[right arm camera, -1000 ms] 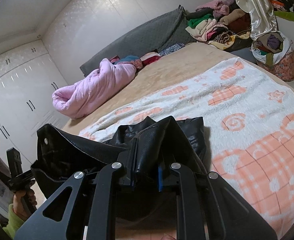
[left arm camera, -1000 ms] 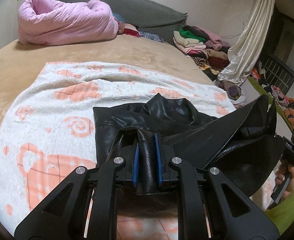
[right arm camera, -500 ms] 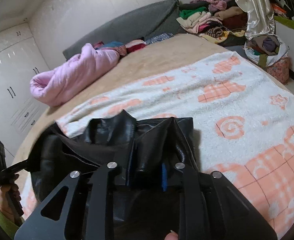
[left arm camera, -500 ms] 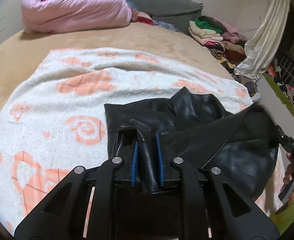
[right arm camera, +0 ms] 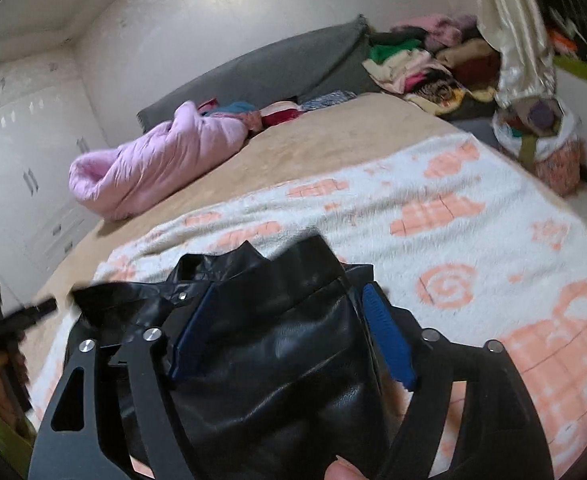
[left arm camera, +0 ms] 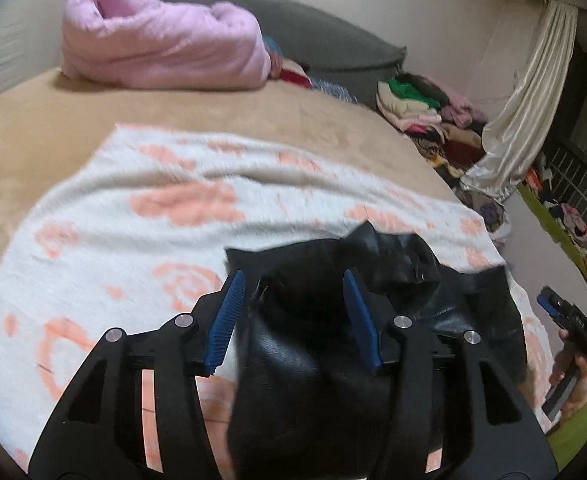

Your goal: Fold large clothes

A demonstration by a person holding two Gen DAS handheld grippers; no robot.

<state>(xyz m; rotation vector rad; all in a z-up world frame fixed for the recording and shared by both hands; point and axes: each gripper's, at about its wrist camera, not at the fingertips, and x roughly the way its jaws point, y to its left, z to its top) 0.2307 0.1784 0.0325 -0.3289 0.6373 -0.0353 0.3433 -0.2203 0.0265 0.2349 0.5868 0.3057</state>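
Jacket (left arm camera: 313,364) (black leather) is lying on the patterned blanket (left arm camera: 133,240), collar pointing toward twelve o'clock, long axis running toward six. Left gripper (left arm camera: 291,320) and right gripper (right arm camera: 293,334) are both spreading, leather lying loose between their pads.

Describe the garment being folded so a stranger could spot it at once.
On the tan bed lies a white blanket with orange patterns. At its near edge lies a shiny black leather jacket, the only dark, glossy item there.
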